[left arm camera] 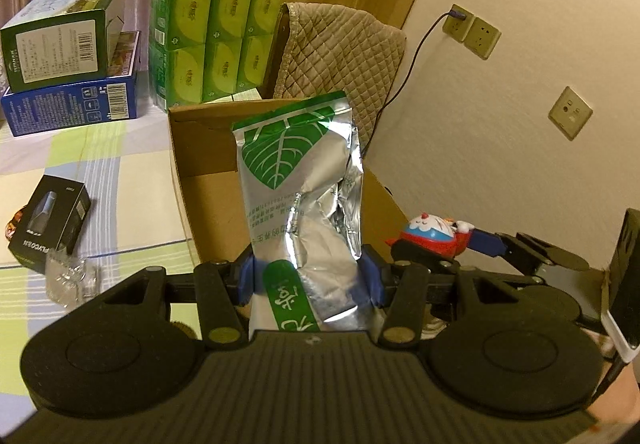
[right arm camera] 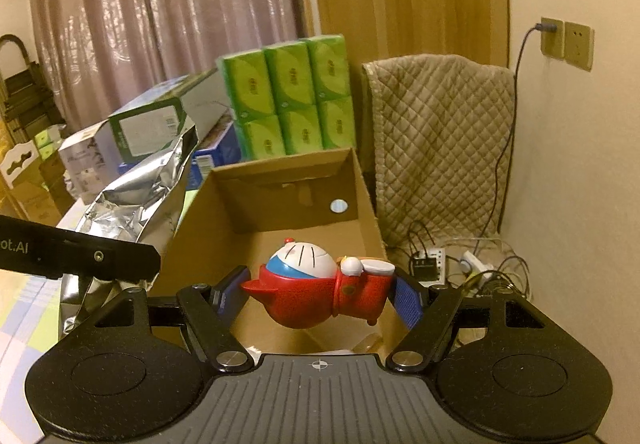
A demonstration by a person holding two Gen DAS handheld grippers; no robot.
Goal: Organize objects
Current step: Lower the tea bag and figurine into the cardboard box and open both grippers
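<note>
Box (right arm camera: 362,179) nearly empty. Left gripper (left arm camera: 308,276) pinching foil pouch (left arm camera: 300,179), right gripper (right arm camera: 320,292) pinching toy (right arm camera: 320,284) above box; black carton (left arm camera: 50,219), wrapper (left arm camera: 70,278) left out.

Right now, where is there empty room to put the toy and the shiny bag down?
The cardboard box floor is bare beyond the toy. The checked cloth lies open between the box and the black carton. Crowded: the back, with green tissue packs and stacked boxes.
</note>
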